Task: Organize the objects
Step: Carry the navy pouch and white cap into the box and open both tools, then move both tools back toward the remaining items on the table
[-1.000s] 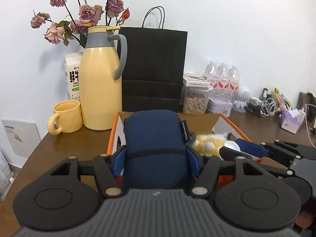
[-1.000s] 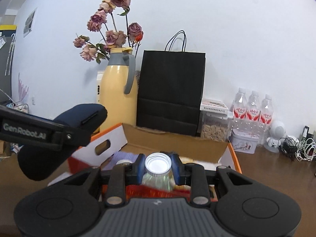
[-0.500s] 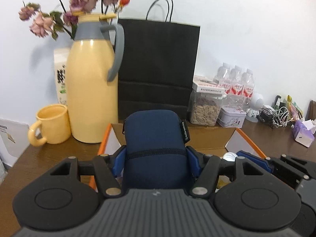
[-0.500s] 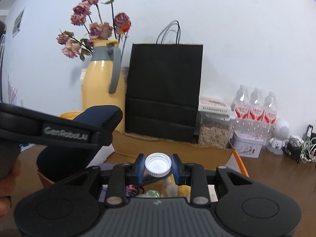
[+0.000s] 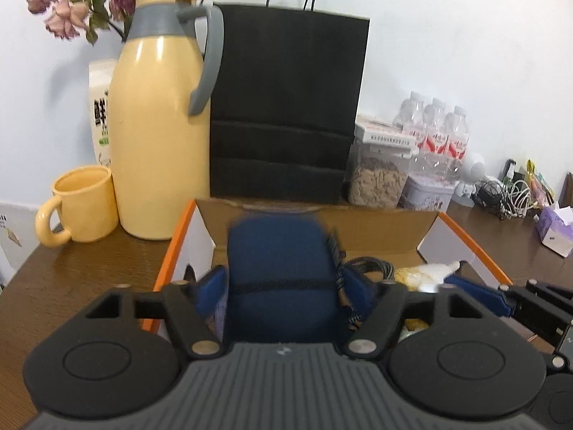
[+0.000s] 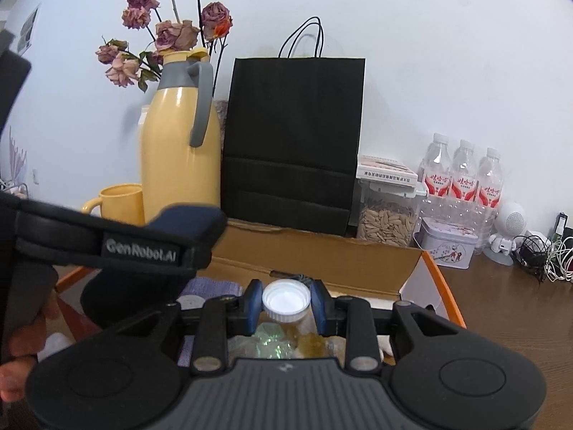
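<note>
White wall backs a brown wooden counter (image 5: 64, 279) crowded with a yellow thermos jug (image 5: 157, 136), a yellow mug (image 5: 84, 204), a black paper bag (image 6: 292, 136), a jar of seeds (image 6: 388, 218) and three water bottles (image 6: 462, 175) with red labels whose writing is too small to read. A milk carton (image 5: 100, 122) behind the jug bears a bold Chinese character. Before these sits an open cardboard box (image 5: 386, 222) with orange edges. The left gripper (image 5: 283, 283), marked "GenRobot.AI" on its side in the right wrist view, has its jaws opening around a dark blue soft pouch (image 5: 279, 268) that stands in the box; the blue pads sit just beside its sides, apparently clear of it. The right gripper (image 6: 286, 302), its jaws also opening, has a clear bottle with a white cap (image 6: 286, 299) between its pads over the box, with small gaps either side.
</note>
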Motion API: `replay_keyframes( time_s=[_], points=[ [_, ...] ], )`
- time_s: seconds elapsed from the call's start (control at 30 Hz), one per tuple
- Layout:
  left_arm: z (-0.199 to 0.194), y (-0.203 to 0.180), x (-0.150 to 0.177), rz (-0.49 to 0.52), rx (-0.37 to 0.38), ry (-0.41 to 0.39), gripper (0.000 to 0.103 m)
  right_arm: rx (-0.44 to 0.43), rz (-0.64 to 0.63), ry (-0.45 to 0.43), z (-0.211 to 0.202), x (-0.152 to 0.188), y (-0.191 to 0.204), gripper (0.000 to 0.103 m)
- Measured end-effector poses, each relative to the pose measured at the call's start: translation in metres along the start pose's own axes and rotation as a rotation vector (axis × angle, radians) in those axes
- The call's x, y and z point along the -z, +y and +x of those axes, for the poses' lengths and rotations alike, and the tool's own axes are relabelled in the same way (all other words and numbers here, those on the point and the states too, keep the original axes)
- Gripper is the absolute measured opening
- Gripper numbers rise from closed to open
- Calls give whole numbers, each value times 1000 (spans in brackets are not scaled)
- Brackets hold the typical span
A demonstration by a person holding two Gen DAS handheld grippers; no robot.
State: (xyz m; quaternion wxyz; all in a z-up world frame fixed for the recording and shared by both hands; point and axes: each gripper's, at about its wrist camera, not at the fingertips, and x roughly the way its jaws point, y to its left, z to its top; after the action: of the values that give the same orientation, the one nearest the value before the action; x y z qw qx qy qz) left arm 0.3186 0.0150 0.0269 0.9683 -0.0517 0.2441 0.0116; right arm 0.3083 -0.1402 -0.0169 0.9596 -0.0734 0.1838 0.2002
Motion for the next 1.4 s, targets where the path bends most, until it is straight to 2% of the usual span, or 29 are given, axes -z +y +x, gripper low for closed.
replay_keyframes(
  time_s=[0.03, 0.07, 0.1, 0.17, 0.6, 0.97, 1.4],
  points=[
    [-4, 0, -1, -1, 0, -23, 103, 8, 3, 2, -1, 1, -1, 50],
    [-8, 0, -1, -7, -2, -47, 103, 16, 10, 0, -3, 2, -2, 75],
    [-11, 0, -1, -11, -8, -69, 103, 27, 22, -12, -5, 2, -4, 95],
    [-15, -1, -2, -10, -20, -87, 103, 40, 36, -32, -9, 3, -6, 103],
    [-17, -2, 0, -3, -21, -85, 103, 39, 45, -34, -16, 1, -8, 103],
    [-58, 6, 3, 0, -1, -136, 103, 39, 45, -76, -53, 7, -15, 103],
    [-101, 19, 47, 18, -7, -109, 103, 37, 23, -13, -90, 44, -20, 103]
  ],
)
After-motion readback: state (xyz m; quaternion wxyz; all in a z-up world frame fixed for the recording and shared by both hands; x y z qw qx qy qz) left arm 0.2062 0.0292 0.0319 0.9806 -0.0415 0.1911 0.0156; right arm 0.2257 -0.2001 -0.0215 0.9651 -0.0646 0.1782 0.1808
